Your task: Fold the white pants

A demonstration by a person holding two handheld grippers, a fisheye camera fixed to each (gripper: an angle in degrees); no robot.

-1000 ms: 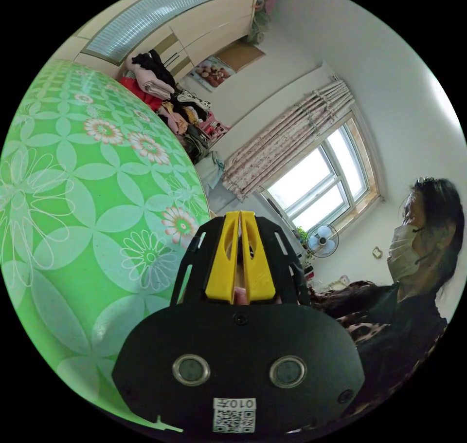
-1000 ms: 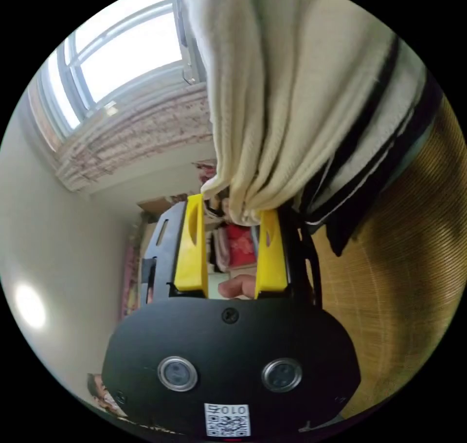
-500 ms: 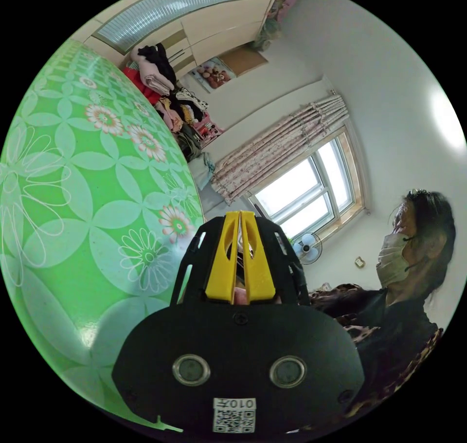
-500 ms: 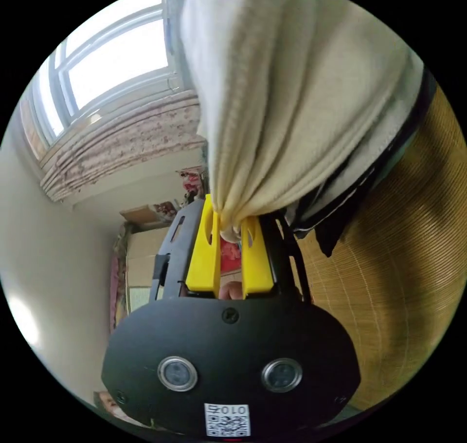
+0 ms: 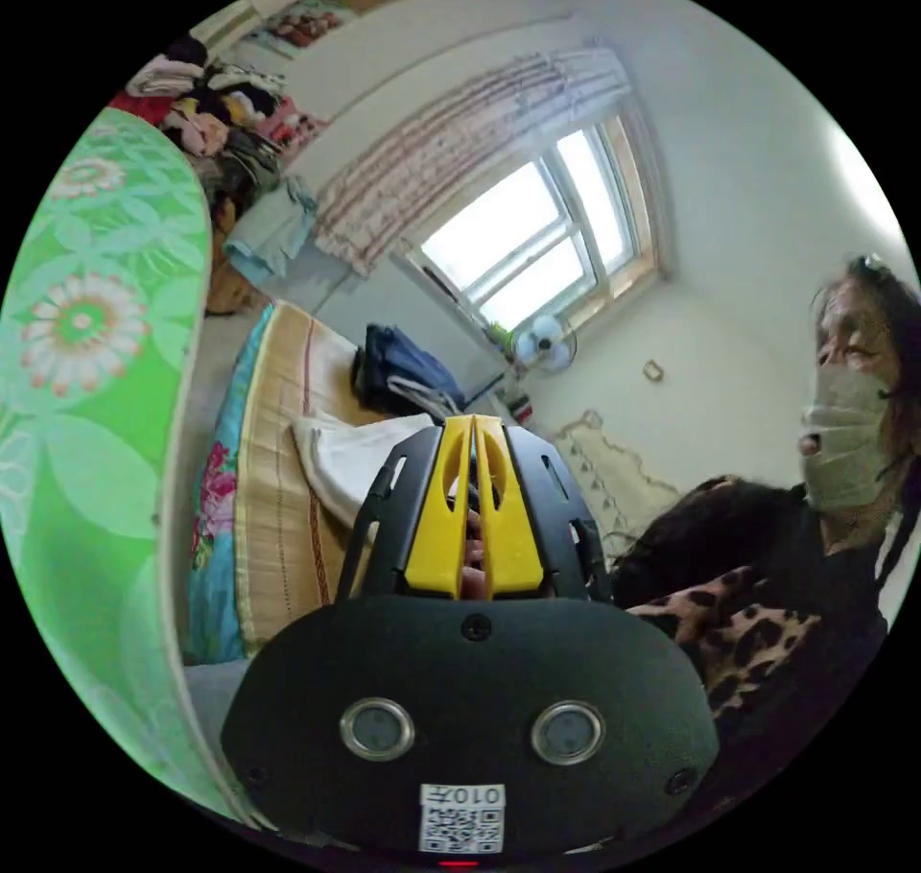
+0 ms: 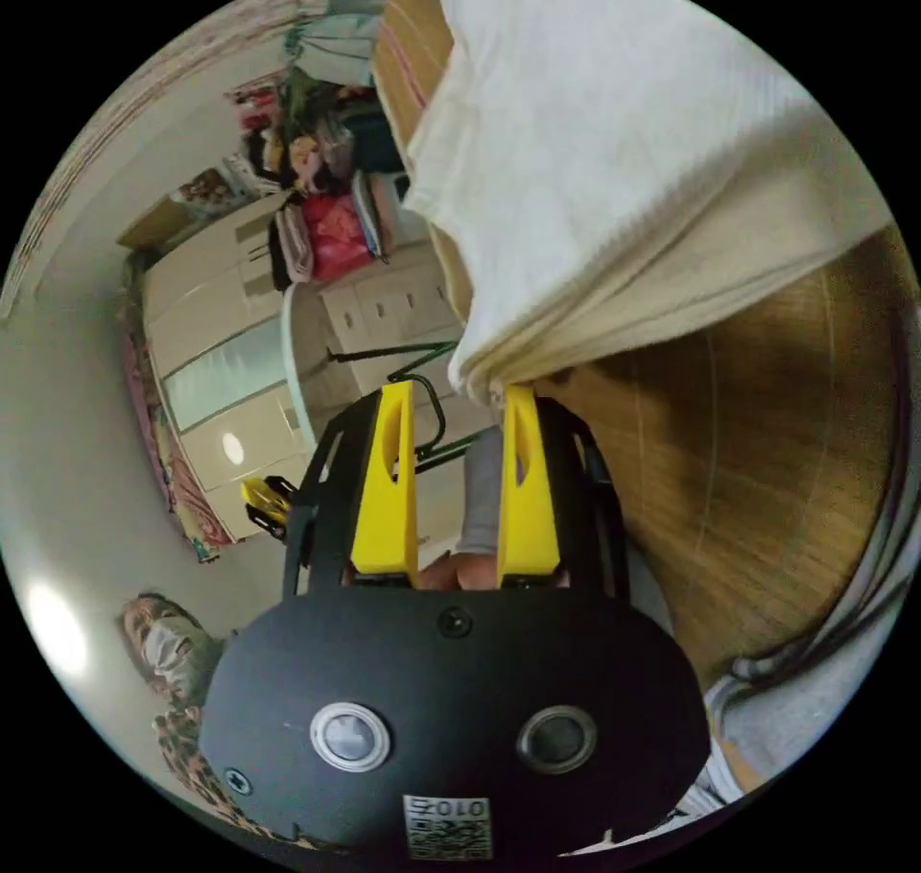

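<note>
Your right tool (image 6: pixel 451 398) stands released, its yellow jaws apart, one tip just beside the near edge of the white pants (image 6: pixel 614 153), which lie spread on the woven bed mat (image 6: pixel 767 451). That edge looks like the natural place to take hold for a fold, and the open jaws suggest you are about to grip it or have just let it go; which, the views do not say. Your left tool (image 5: pixel 473 427) is clenched on nothing, held up and well clear of the cloth, likely parked out of the way. In the left gripper view the white pants (image 5: pixel 350 456) rest mid-mat, near a dark blue bag (image 5: pixel 398 369). Bare mat lies open around the near edge, leaving room to carry the cloth over. The green floral board (image 5: pixel 86 412) hems in one side.
</note>
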